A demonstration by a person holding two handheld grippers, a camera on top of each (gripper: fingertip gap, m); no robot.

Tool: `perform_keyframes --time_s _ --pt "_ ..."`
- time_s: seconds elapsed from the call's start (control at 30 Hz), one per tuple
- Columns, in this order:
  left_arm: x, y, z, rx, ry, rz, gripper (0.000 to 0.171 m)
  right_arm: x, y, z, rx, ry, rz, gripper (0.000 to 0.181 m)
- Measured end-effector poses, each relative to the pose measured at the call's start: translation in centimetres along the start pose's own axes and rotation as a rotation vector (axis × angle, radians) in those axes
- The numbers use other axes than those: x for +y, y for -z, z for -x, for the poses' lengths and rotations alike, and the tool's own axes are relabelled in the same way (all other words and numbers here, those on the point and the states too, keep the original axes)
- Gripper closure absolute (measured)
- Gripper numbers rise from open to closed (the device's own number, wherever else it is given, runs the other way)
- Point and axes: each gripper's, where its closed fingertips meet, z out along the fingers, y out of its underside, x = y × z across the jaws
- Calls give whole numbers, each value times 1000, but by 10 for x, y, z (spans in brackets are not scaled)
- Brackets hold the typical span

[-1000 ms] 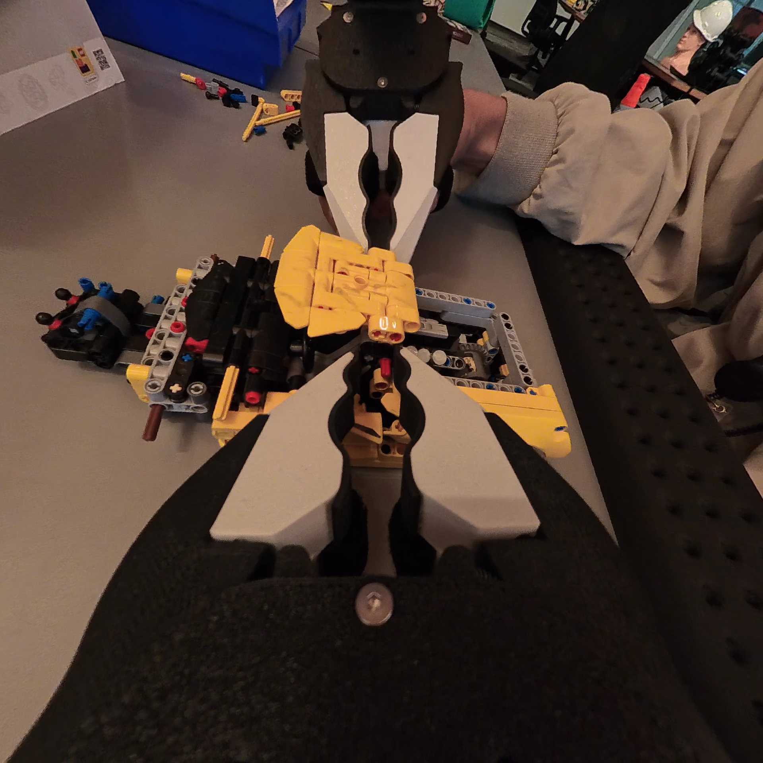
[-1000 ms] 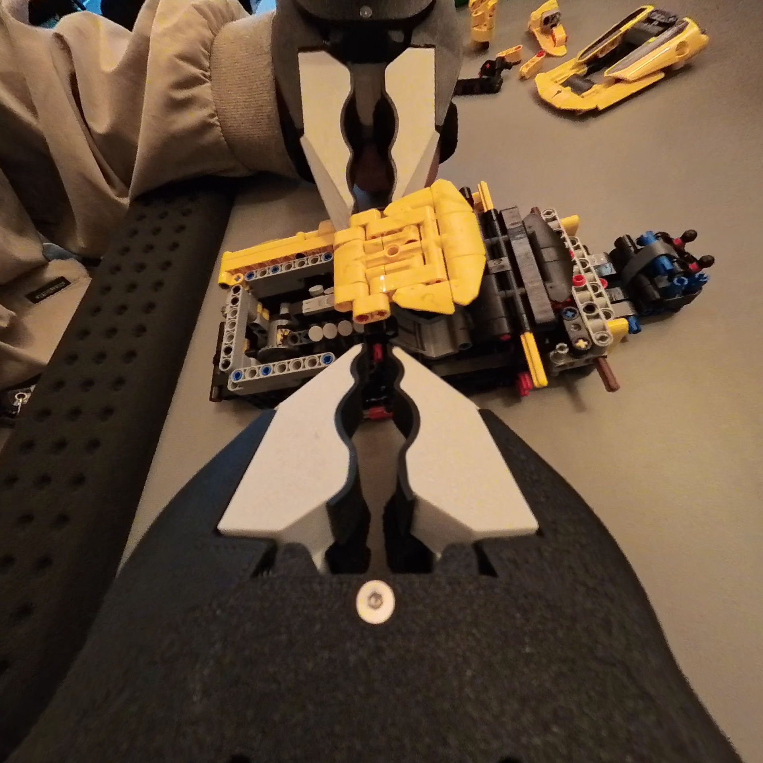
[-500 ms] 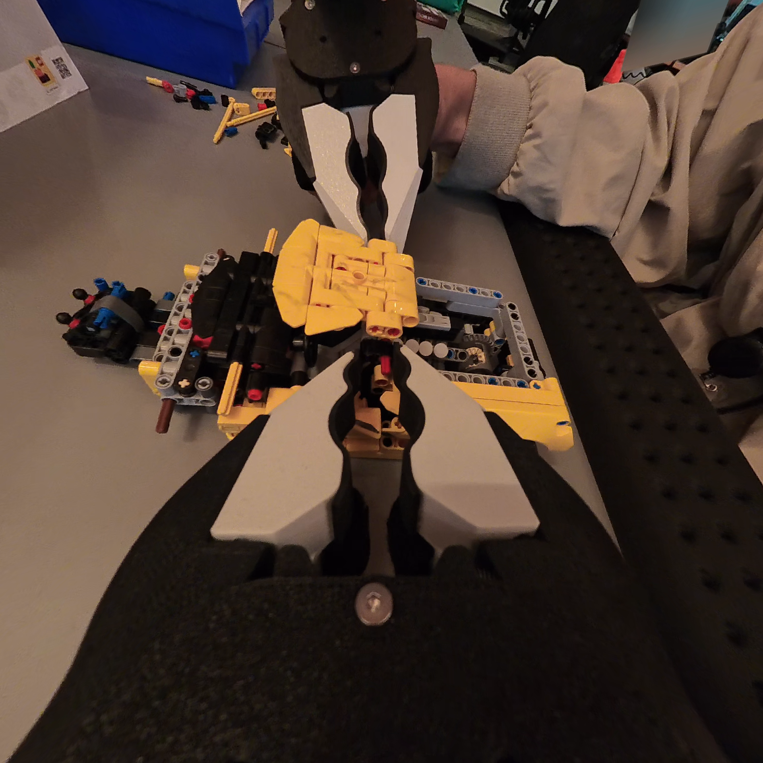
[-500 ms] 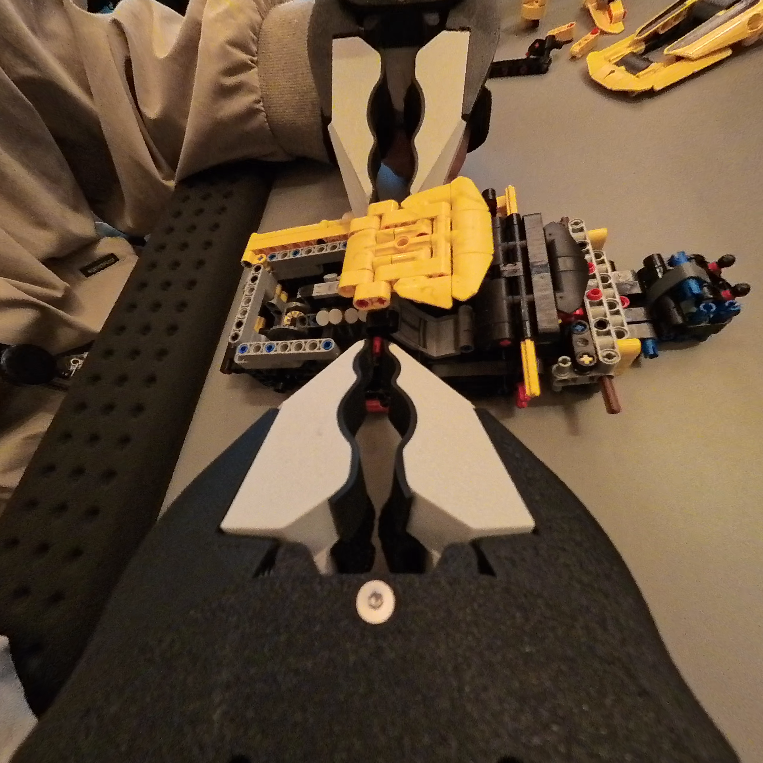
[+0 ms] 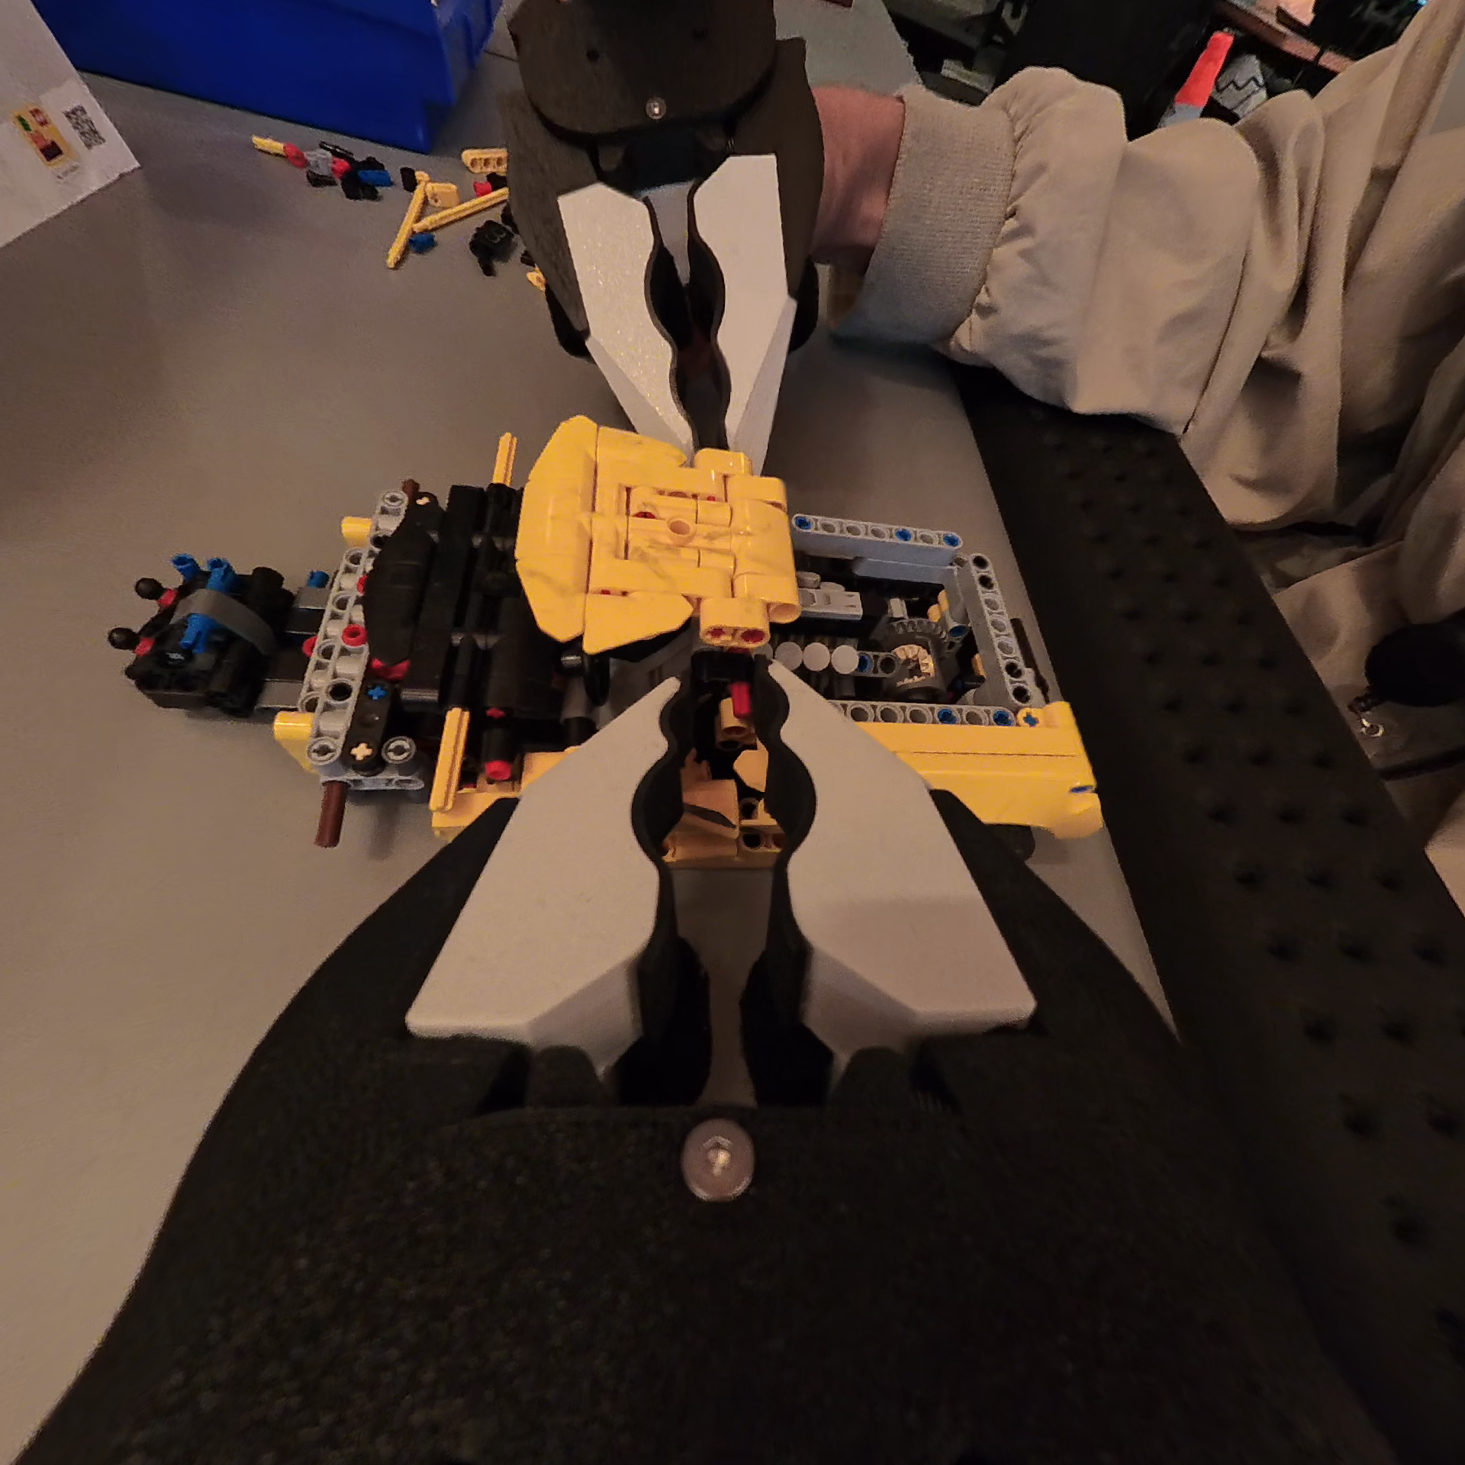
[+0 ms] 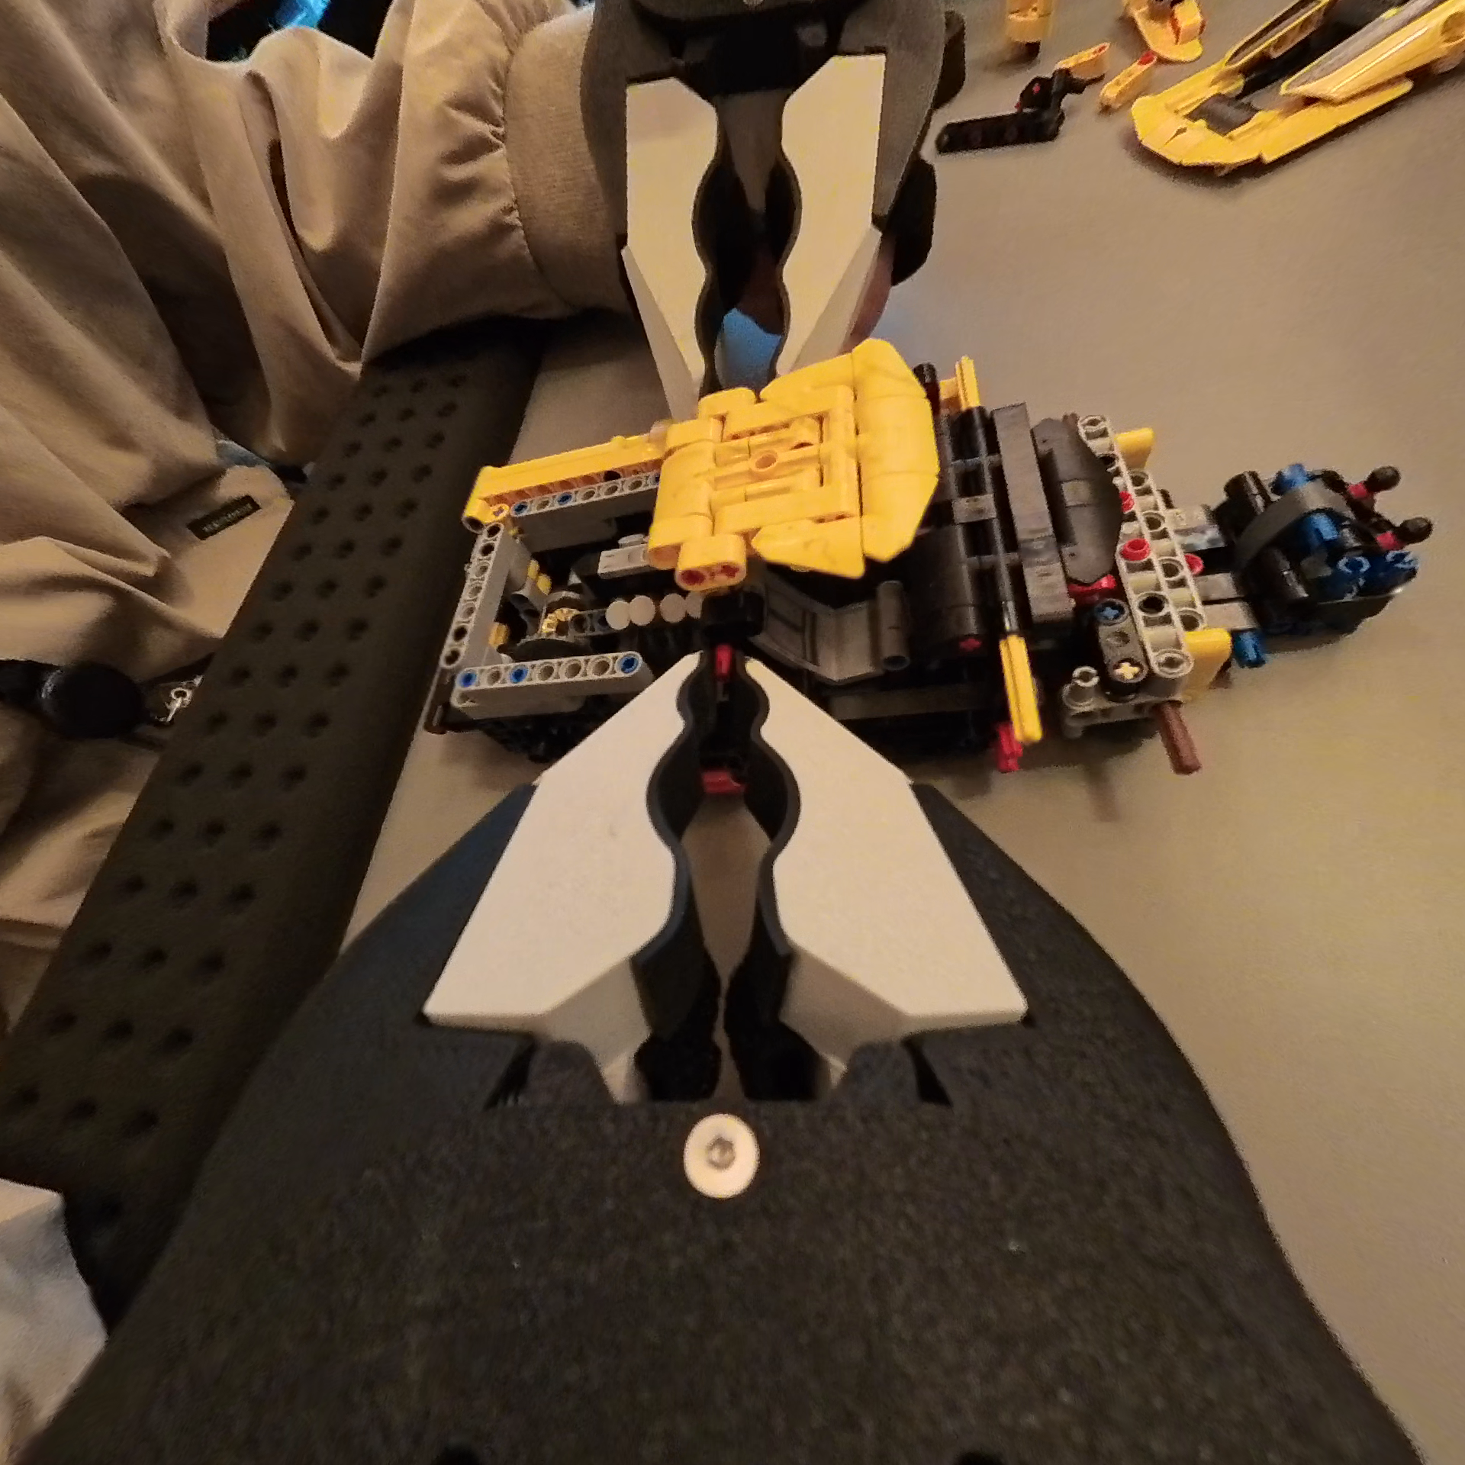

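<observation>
A brick-built car chassis (image 5: 444,634) (image 6: 1023,555) in black, grey and yellow lies on the grey table, with a yellow roof panel (image 5: 658,547) (image 6: 793,483) on top. My two grippers face each other across it. My left gripper (image 5: 723,675) is closed on a black and red part at the near side, just below the roof panel; it also shows in the right wrist view (image 6: 739,384). My right gripper (image 6: 723,659) is pinched on a red and black pin at the opposite side; it also shows in the left wrist view (image 5: 708,440), tips together at the roof's far edge.
A black perforated strip (image 5: 1237,713) (image 6: 277,634) runs along the table edge beside a person's beige sleeve (image 5: 1189,262). A blue bin (image 5: 277,63), a paper sheet (image 5: 47,143) and loose bricks (image 5: 396,190) lie beyond. A yellow body shell (image 6: 1284,87) and small parts (image 6: 1023,119) lie far right.
Both grippers stay on the model. The right gripper has tilted up more steeply over the roof, and both views have shifted slightly.
</observation>
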Motion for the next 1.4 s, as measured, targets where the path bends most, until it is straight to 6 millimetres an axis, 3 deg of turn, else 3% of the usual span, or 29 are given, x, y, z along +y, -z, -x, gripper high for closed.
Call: perform_keyframes --time_s 0.33,0.4,0.47,0.6,0.8,0.93,1.07,1.17,1.4 --pt "-3 -1 3 -30 48 -36 157 1 -2 -7 -2 -67 -1 178" --pt "-1 7 3 -36 56 -21 144 2 1 -10 25 -62 -5 170" --pt "1 14 6 -58 60 -21 142 -1 5 -11 46 -60 -39 165" --pt "-11 17 1 -60 9 -76 150 -8 7 -14 105 -55 -77 161" --pt "-3 8 0 -93 -60 -6 164 -11 3 -15 159 -15 -99 159" --pt "-3 7 0 -95 -69 -6 165 -2 2 -11 140 -63 -82 157" --pt "-2 7 -1 -100 -94 24 169 -9 -8 -10 142 -47 -114 150" --pt "-3 6 -1 -98 -119 23 170 -11 -18 -9 122 -46 -89 157" --pt "-2 13 -1 -80 -24 0 169 -11 -18 -9 131 -32 -71 161"
